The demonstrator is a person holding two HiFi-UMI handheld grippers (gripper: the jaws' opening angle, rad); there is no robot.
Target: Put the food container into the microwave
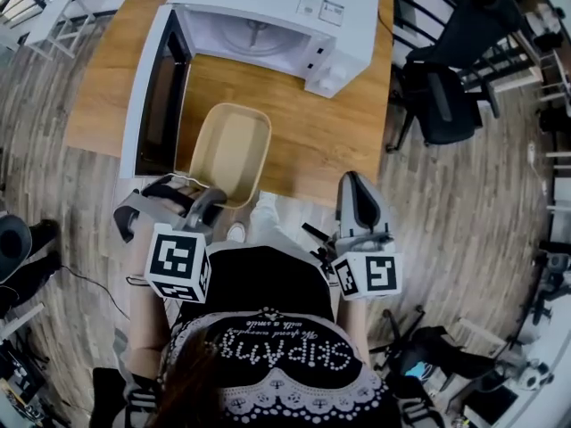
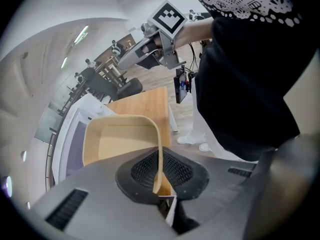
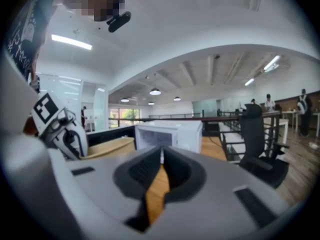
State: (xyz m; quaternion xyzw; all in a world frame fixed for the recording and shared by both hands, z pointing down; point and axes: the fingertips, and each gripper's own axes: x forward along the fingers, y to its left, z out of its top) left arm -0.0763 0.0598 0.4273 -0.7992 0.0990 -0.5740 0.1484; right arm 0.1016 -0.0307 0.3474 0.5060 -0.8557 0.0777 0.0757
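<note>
Room: wood floor (image 1: pixel 482 203), chair (image 1: pixel 446 96) beside wooden tabletop (image 1: pixel 330 141).
Head view: microwave (image 1: pixel 268 16) on tabletop, door (image 1: pixel 156 96) open; container (image 1: pixel 230 150) at near edge before the door, in left tongs (image 1: pixel 205 203); right tongs (image 1: pixel 355 184) well apart from it.
Left gripper view: tongs clamp container's wall.
Right gripper view: tongs closed, empty, facing microwave.

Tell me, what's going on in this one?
A person holds a gripper in each hand. The left gripper is shut on the rim of a beige container, holding it by the table's near edge, in front of the microwave, whose door stands open. The right gripper is shut and empty, off to the side. The container is not yet inside.
</note>
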